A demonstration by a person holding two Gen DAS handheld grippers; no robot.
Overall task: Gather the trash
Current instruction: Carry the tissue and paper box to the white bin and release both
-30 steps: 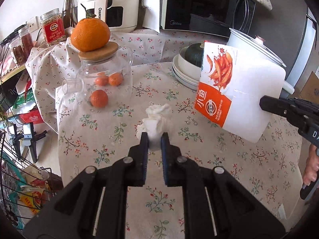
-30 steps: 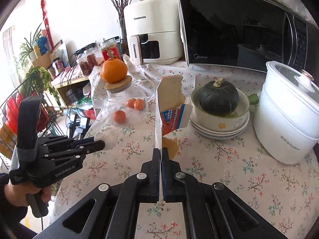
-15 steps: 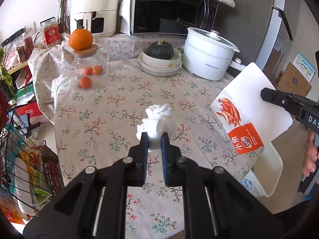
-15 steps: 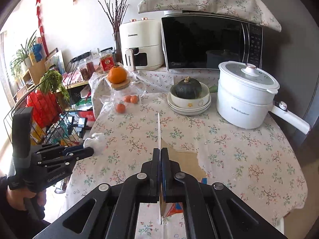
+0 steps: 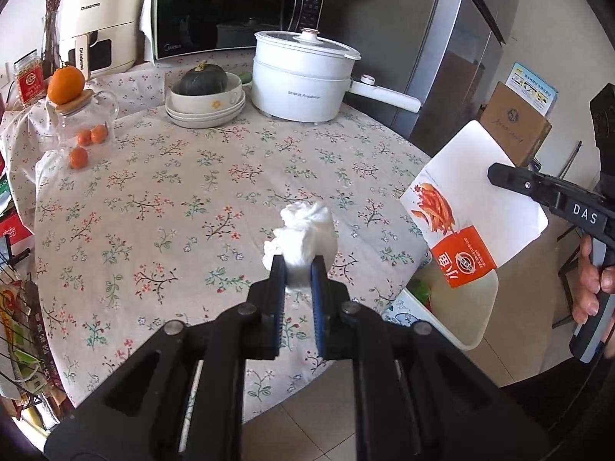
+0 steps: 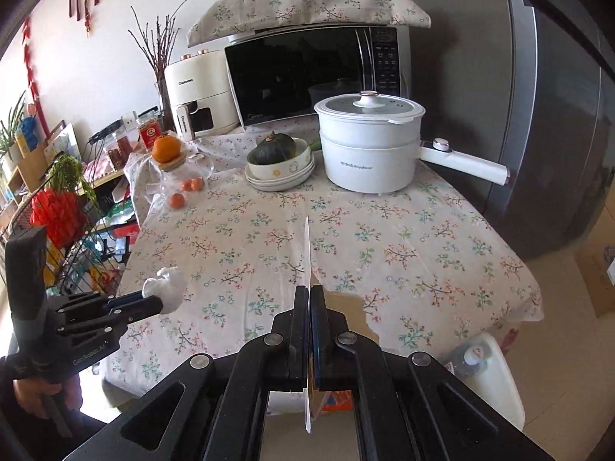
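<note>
1. A crumpled tissue (image 5: 303, 230) is pinched by the left gripper (image 5: 298, 269) above the table's near edge.
2. A flat snack packet (image 5: 476, 207) is clamped edge-on by the right gripper (image 6: 309, 296), over the white bin (image 5: 467, 319).
3. If released early, either could miss the bin.

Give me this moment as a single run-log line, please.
left gripper: shut on tissue wad | right gripper: shut on snack packet | white bin: beside table, below packet

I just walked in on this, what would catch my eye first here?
The left gripper pinches a crumpled white tissue over the floral tablecloth. At the table's right edge, the right gripper clamps a white-and-orange snack packet above a white bin.
</note>
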